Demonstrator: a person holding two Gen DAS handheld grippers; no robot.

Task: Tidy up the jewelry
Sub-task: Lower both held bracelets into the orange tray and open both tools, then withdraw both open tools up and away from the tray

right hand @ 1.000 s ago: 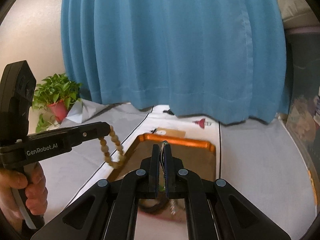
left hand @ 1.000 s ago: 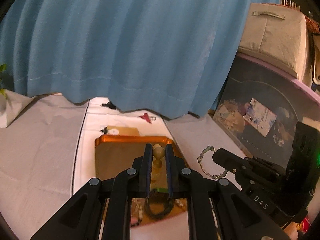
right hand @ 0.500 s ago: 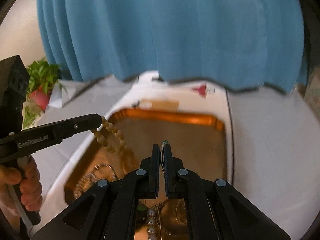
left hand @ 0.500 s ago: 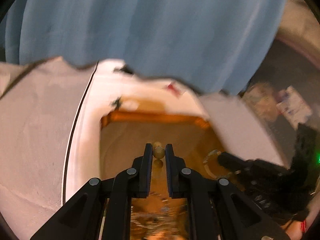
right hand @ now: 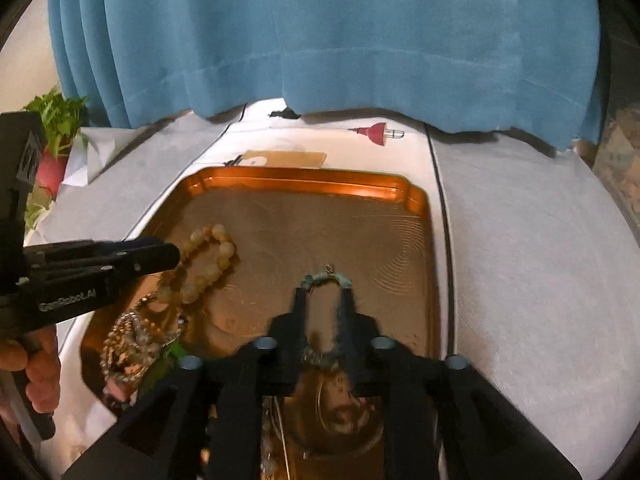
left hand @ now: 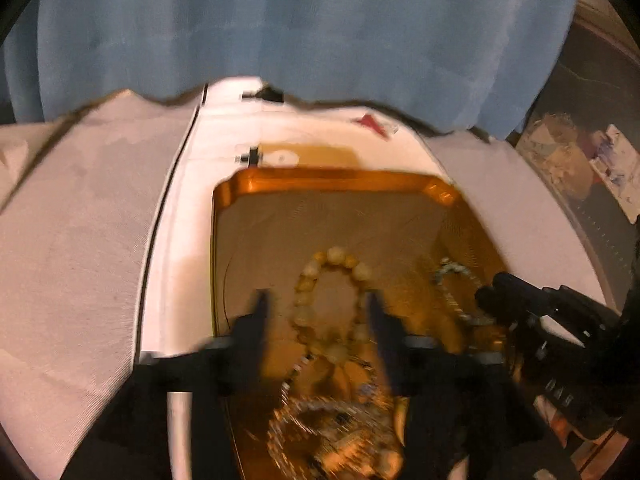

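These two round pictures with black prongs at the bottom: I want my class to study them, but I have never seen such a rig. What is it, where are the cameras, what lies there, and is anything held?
There is no robot. A person holds a two-finger gripper in each hand, and a wide-angle camera on each looks forward along its fingers. One picture looks along the left gripper, the other along the right gripper; a hand shows on the left one's handle. Below lies a copper tray on white cloth, before a blue curtain. In the tray lie an amber bead bracelet, a green bead bracelet and a tangled pile of jewelry. Both grippers' jaws have just been opening, each with its bracelet lying between them on the tray. Nothing is gripped.
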